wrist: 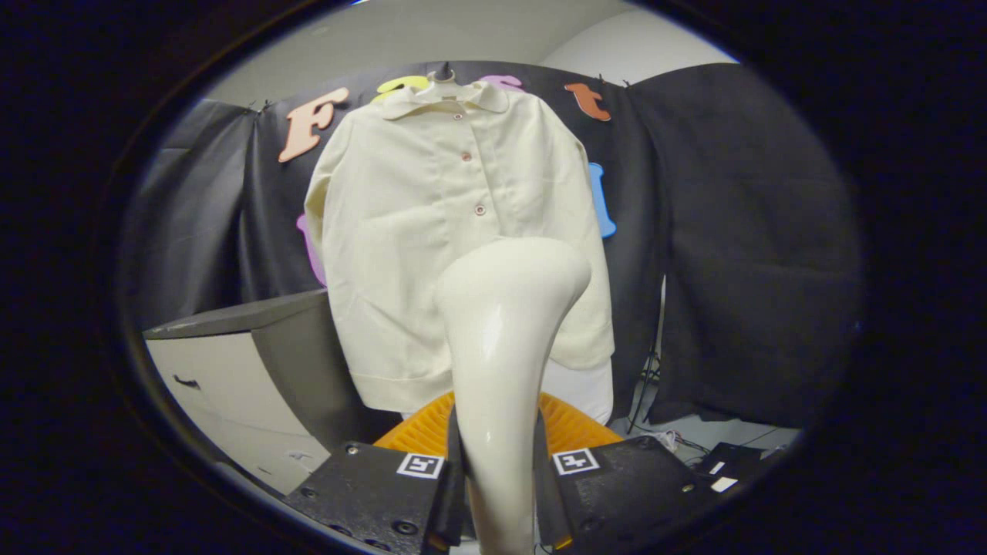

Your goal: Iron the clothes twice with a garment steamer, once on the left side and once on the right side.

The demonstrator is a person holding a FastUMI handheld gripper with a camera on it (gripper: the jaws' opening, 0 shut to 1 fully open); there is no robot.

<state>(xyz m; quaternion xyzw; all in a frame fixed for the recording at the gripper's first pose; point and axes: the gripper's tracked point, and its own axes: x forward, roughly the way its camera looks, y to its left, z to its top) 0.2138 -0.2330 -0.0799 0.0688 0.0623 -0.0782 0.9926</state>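
Between the fingers (500,493), closed on it, the steamer (505,339) faces the shirt (416,216).

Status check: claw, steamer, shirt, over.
Claw shut on steamer, handle between fingers. Steamer head raised before hanging shirt, contact unclear. Orange basket below shirt, not blocking.

No readable text, brand or number on shirt (455,231) or steamer (501,347). Square black-and-white coded markers (420,465) on gripper (500,493) carry pattern only, no letters.
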